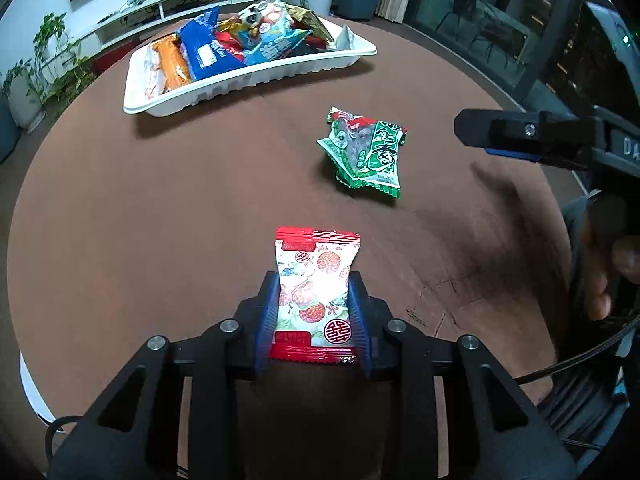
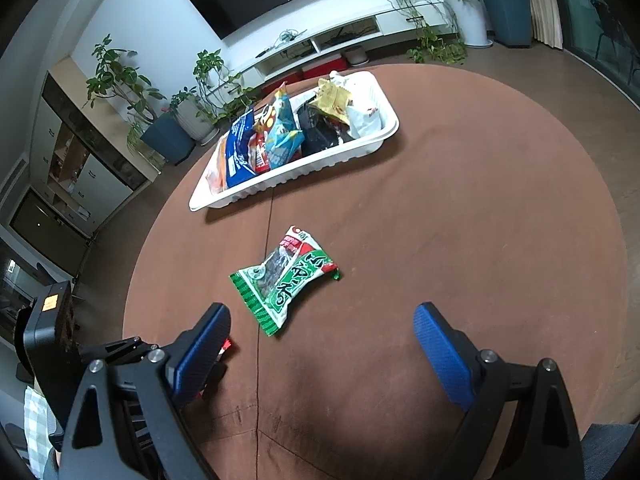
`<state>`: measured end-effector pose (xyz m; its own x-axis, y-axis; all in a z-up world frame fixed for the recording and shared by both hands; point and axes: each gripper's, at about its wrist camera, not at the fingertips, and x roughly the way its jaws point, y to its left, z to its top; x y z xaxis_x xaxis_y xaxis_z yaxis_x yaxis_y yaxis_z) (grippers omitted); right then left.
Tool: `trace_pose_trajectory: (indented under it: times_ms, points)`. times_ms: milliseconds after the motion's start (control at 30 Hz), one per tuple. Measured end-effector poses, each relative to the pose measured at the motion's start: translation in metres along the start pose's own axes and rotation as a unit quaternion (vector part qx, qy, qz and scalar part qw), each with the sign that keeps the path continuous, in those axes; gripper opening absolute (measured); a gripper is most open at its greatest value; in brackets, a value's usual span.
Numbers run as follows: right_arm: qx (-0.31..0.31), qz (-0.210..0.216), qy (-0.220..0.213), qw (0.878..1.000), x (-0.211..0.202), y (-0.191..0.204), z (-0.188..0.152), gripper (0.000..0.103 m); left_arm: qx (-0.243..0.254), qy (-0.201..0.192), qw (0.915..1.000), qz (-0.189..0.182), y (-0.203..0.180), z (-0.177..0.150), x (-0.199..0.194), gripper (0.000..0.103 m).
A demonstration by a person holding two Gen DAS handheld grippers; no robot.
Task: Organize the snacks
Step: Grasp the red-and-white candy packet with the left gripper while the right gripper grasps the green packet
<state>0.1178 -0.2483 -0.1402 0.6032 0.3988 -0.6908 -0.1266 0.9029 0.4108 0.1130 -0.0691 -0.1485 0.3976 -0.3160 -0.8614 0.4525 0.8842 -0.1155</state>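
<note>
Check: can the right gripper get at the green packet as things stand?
Probably yes. The right gripper is open, and the green packet lies flat on bare table just ahead of its fingers. Nothing sits between them; the tray is well beyond.

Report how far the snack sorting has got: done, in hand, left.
Done: several packets already sit in the white tray at the far side of the round table. In hand: the left gripper has its blue pads against the sides of the red-and-white packet, which is not yet in the tray. Left: the green packet lies loose on the table, just ahead of the open right gripper.
</note>
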Motion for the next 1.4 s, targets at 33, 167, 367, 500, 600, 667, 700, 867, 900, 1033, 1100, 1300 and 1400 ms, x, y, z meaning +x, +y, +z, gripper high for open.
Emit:
trace_pose_trajectory:
  times_ms: [33, 167, 367, 500, 600, 667, 700, 867, 900, 1033, 1100, 1300, 1400]
  points:
    - [0.0, -0.002, 0.001, 1.0, 0.001, 0.001, 0.0, 0.096, -0.007, -0.003, 1.0, -0.004, 0.003, -0.002, -0.002, 0.031]
    - [0.002, -0.006, 0.013, 1.0, 0.01, 0.007, 0.0, 0.096, -0.033, -0.016, 0.9992, -0.017, 0.01, -0.01, -0.011, 0.031]
    - [-0.009, -0.007, 0.039, 0.999, 0.039, 0.029, 0.003, 0.096, -0.055, -0.027, 0.9977, -0.026, 0.016, -0.022, -0.022, 0.031]
    - [-0.014, -0.016, 0.057, 0.998, 0.061, 0.041, 0.008, 0.094, -0.07, -0.036, 0.9964, -0.032, 0.02, -0.027, -0.027, 0.031]
    - [-0.025, -0.022, 0.059, 0.998, 0.071, 0.049, 0.015, 0.093, -0.076, -0.041, 0.9955, -0.038, 0.023, -0.029, -0.03, 0.031]
    - [-0.037, -0.022, 0.06, 0.997, 0.078, 0.055, 0.02, 0.09, -0.078, -0.044, 0.9952, -0.04, 0.024, -0.03, -0.031, 0.031]
    - [-0.045, -0.027, 0.058, 0.997, 0.08, 0.057, 0.022, 0.09, -0.08, -0.045, 0.995, -0.041, 0.025, -0.03, -0.031, 0.031]
    - [-0.089, -0.054, 0.055, 0.993, 0.084, 0.065, 0.022, 0.083, -0.087, -0.049, 0.9941, -0.043, 0.031, -0.034, -0.034, 0.031]
    - [-0.093, -0.056, 0.055, 0.993, 0.084, 0.066, 0.021, 0.083, -0.088, -0.048, 0.994, -0.043, 0.032, -0.035, -0.034, 0.031]
    - [-0.117, -0.073, 0.057, 0.989, 0.08, 0.066, 0.016, 0.076, -0.087, -0.046, 0.9943, -0.042, 0.032, -0.035, -0.033, 0.031]
    - [-0.131, -0.083, 0.057, 0.986, 0.08, 0.068, 0.014, 0.073, -0.087, -0.044, 0.9944, -0.04, 0.032, -0.035, -0.031, 0.031]
    - [-0.153, -0.107, 0.059, 0.981, 0.079, 0.071, 0.009, 0.065, -0.089, -0.043, 0.9944, -0.037, 0.033, -0.034, -0.03, 0.031]
    - [-0.161, -0.117, 0.057, 0.978, 0.079, 0.071, 0.008, 0.059, -0.087, -0.041, 0.9948, -0.035, 0.032, -0.033, -0.028, 0.031]
